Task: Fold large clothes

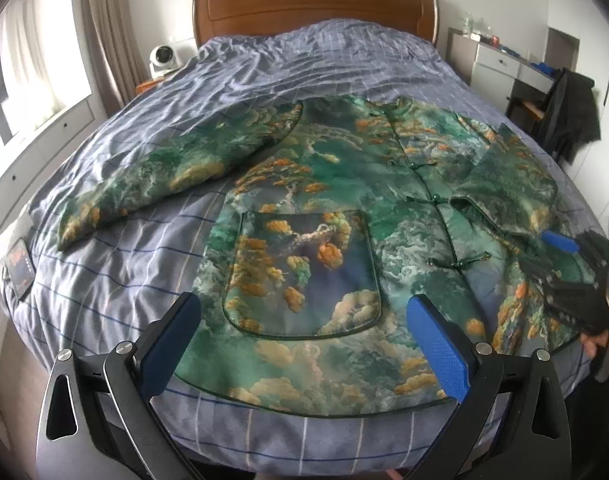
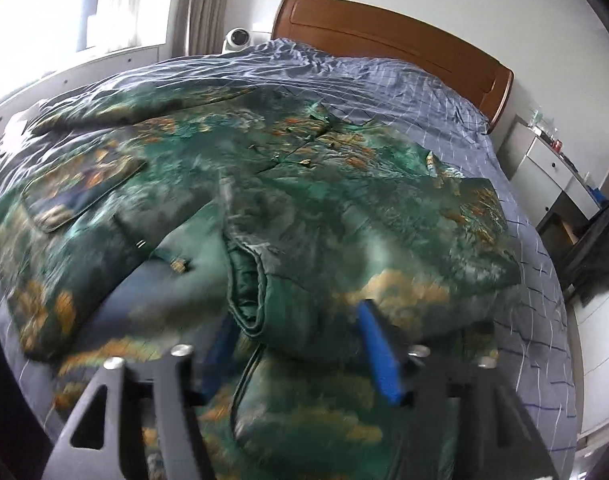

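A green padded jacket (image 1: pixel 324 208) with orange cloud print lies front-up on the bed, buttoned, with a patch pocket (image 1: pixel 304 272) near its hem. Its left sleeve (image 1: pixel 164 172) is spread out sideways. The other sleeve (image 2: pixel 384 216) is folded across the body, and its cuff (image 2: pixel 244 288) rests by the button line. My left gripper (image 1: pixel 304 302) hovers open over the hem below the pocket, holding nothing. My right gripper (image 2: pixel 300 320) is blurred, its jaws apart just short of the cuff. In the left wrist view, one of its blue pads (image 1: pixel 559 241) shows beside the folded sleeve.
The bed has a wrinkled blue checked cover (image 1: pixel 264 76) and a wooden headboard (image 1: pixel 316 8). A dark flat device (image 1: pixel 18 268) lies at the bed's left edge. A white fan (image 1: pixel 162 58) stands at the back left. A white desk (image 1: pixel 500 64) and a dark garment (image 1: pixel 568 112) are on the right.
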